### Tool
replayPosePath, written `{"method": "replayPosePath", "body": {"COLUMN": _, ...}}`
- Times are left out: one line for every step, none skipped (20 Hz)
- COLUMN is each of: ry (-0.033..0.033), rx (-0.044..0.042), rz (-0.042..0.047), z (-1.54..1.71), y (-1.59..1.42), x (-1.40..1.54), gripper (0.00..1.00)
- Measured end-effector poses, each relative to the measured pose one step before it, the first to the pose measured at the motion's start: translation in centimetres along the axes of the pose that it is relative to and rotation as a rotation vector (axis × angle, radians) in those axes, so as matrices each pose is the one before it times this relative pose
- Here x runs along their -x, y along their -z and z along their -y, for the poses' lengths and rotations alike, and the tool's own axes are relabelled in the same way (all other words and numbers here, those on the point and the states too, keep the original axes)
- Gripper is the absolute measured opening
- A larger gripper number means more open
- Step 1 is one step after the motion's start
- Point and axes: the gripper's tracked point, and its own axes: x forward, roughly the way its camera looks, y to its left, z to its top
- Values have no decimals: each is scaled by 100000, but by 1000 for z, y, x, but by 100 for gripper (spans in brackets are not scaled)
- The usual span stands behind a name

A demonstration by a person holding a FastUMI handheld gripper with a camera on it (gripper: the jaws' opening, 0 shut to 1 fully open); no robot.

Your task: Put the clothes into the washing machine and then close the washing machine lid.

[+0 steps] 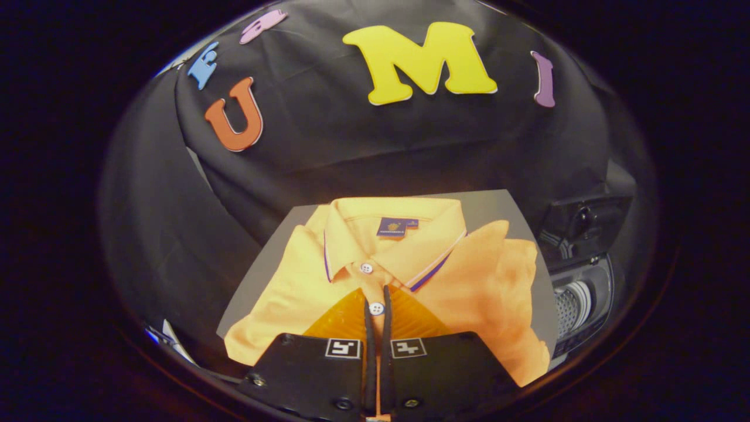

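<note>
Gripper view, looking along the two fingers toward the far wall of the booth. Task judged as hardly begun: shirt (480, 275) lying flat on the grey bench (263, 275), not yet inside the washing machine (580, 293), which stands at the right end of the bench, well to the right of the fingers. Washing machine seemingly open, with a perforated pale drum visible in its opening and a dark lid part raised above it, though small and distorted here, so not certain. Left to do, by this judgement: lifting the shirt, carrying it right, dropping it into the drum, then closing the lid. Tool (375, 305) narrow, the fingers nearly together, only a thin strip of the shirt's front placket showing in the slit between them, with one white button just at the tips. Cannot tell whether both fingers really press on the cloth or only lie above it. Shirt itself an orange-yellow polo, neatly folded, collar at the far side with a thin blue and white stripe along its edge, a small dark label inside the neck, a second white button just beyond the fingertips. Fabric soft-looking with light wrinkles on the right sleeve; likely to unfold and hang when lifted from one point.
</note>
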Motion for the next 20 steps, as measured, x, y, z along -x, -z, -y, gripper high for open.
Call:
{"method": "replayPosePath", "body": {"ry": -254, "rx": 981, "rz": 1508, "z": -49, "y": -329, "x": 620, "gripper": 6}}
{"method": "replayPosePath", "body": {"ry": -556, "rx": 404, "rz": 1749, "z": 48, "y": -461, "x": 348, "gripper": 6}}
{"method": "replayPosePath", "body": {"ry": -633, "rx": 298, "rz": 1708, "z": 28, "y": -468, "x": 520, "gripper": 6}}
{"method": "replayPosePath", "body": {"ry": -450, "rx": 388, "rz": 1915, "z": 44, "y": -465, "x": 712, "gripper": 6}}
{"method": "replayPosePath", "body": {"ry": -386, "rx": 388, "rz": 2023, "z": 136, "y": -609, "x": 693, "gripper": 6}}
{"method": "replayPosePath", "body": {"ry": -306, "rx": 262, "rz": 1754, "z": 204, "y": -632, "x": 787, "gripper": 6}}
{"method": "replayPosePath", "body": {"ry": -475, "rx": -51, "rz": 1983, "z": 269, "y": -667, "x": 802, "gripper": 6}}
{"method": "replayPosePath", "body": {"ry": -74, "rx": -269, "rz": 1996, "z": 288, "y": -665, "x": 900, "gripper": 6}}
{"method": "replayPosePath", "body": {"ry": -318, "rx": -421, "rz": 2124, "z": 69, "y": -632, "x": 926, "gripper": 6}}
{"method": "replayPosePath", "body": {"ry": 22, "rx": -424, "rz": 2015, "z": 235, "y": -481, "x": 1558, "gripper": 6}}
{"method": "replayPosePath", "body": {"ry": -9, "rx": -823, "rz": 2431, "z": 353, "y": -817, "x": 1405, "gripper": 6}}
{"method": "replayPosePath", "body": {"ry": 31, "rx": -1147, "rz": 2839, "z": 526, "y": -917, "x": 1532, "gripper": 6}}
{"method": "replayPosePath", "body": {"ry": -238, "rx": -983, "rz": 2252, "z": 510, "y": -859, "x": 1378, "gripper": 6}}
{"method": "replayPosePath", "body": {"ry": 149, "rx": -783, "rz": 2763, "z": 576, "y": -941, "x": 1597, "gripper": 6}}
{"method": "replayPosePath", "body": {"ry": 553, "rx": -489, "rz": 2600, "z": 663, "y": -1088, "x": 1526, "gripper": 6}}
{"method": "replayPosePath", "body": {"ry": 404, "rx": -426, "rz": 2570, "z": 609, "y": -1217, "x": 1467, "gripper": 6}}
{"method": "replayPosePath", "body": {"ry": 653, "rx": -97, "rz": 2440, "z": 530, "y": -1080, "x": 1269, "gripper": 6}}
{"method": "replayPosePath", "body": {"ry": 1418, "rx": 516, "rz": 2381, "z": 892, "y": -1203, "x": 1189, "gripper": 6}}
{"method": "replayPosePath", "body": {"ry": 1666, "rx": 519, "rz": 2522, "z": 1241, "y": -1234, "x": 1163, "gripper": 6}}
{"method": "replayPosePath", "body": {"ry": 1573, "rx": 511, "rz": 1788, "z": 1247, "y": -1044, "x": 991, "gripper": 6}}
